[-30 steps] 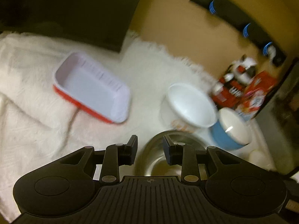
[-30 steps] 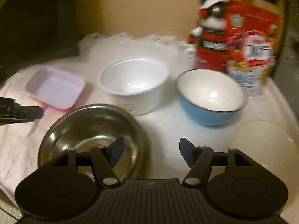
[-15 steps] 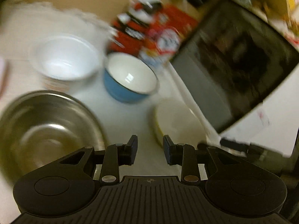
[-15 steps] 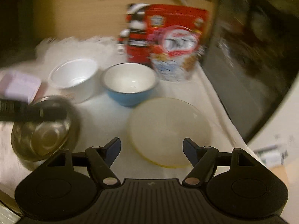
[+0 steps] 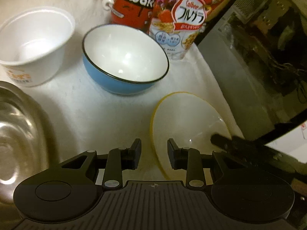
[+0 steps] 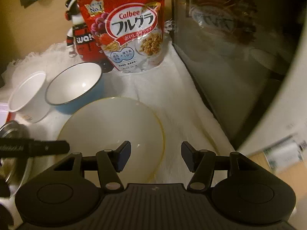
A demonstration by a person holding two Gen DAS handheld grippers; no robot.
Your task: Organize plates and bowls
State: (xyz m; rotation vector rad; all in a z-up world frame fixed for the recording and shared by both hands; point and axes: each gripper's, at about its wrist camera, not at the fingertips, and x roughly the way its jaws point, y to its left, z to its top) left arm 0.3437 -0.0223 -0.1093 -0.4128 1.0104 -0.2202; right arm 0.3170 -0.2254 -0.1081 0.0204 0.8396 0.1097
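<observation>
Only the left view shows the steel bowl [image 5: 17, 134]; both tools, left tool [image 5: 153, 153] and closing right tool [image 6: 155, 158], tilt down, released, straddling the yellow-rimmed plate's [image 6: 115, 122] opposite edges.

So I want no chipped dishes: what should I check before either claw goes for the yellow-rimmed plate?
1. Left claw empty, open: ok.
2. Right claw empty, open, jaws have just been closing: ok.
3. Yellow-rimmed plate lies flat on the white cloth: ok.
4. Plate rim between right jaws: ok.
5. Blue bowl apart from the plate: cannot tell.
6. The two claws apart from each other: not ok, close together.
</observation>
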